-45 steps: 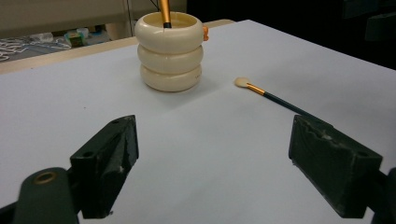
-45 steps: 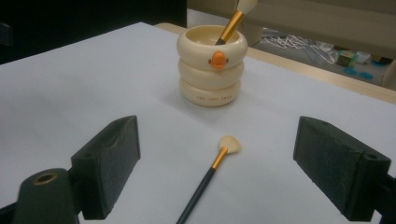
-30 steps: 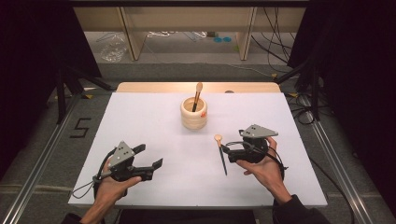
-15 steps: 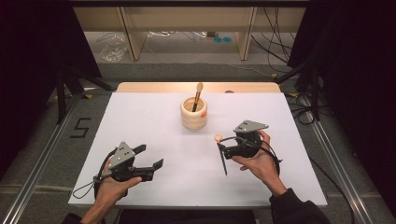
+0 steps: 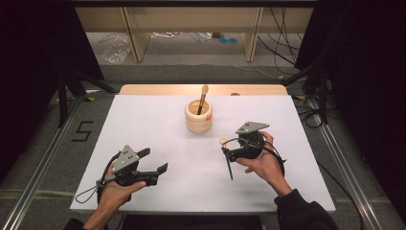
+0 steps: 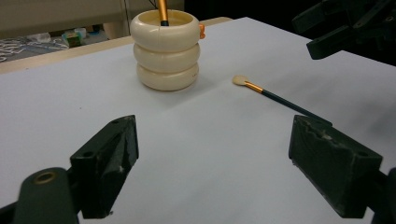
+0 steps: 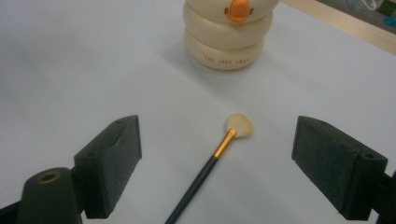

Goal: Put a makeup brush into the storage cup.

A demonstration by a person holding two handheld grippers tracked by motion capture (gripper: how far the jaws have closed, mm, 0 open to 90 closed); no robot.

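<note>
A cream ringed holder point(image 5: 198, 116) stands at the far middle of the white table point(image 5: 143, 120), with a brush point(image 5: 203, 98) upright in it. A second brush point(image 5: 230, 168), dark-handled with a gold ferrule and pale head, lies flat in front of it to the right. My right gripper point(image 5: 231, 143) hovers open over that brush's head end. In the right gripper view the brush point(image 7: 217, 151) lies between my right gripper's point(image 7: 217, 168) jaws, the holder point(image 7: 229, 35) beyond. My left gripper point(image 5: 154, 160) rests open at the near left, holding nothing.
A wooden strip point(image 5: 167, 89) borders the table's far edge. Metal rails run along both sides, and a "5" point(image 5: 81, 130) marks the floor at left. In the left gripper view the holder point(image 6: 166, 51) and lying brush point(image 6: 275, 95) sit ahead, the other gripper point(image 6: 345, 28) at top right.
My right gripper has shifted a little left and farther from the person, over the lying brush's head. The left gripper and both brushes have stayed put.
</note>
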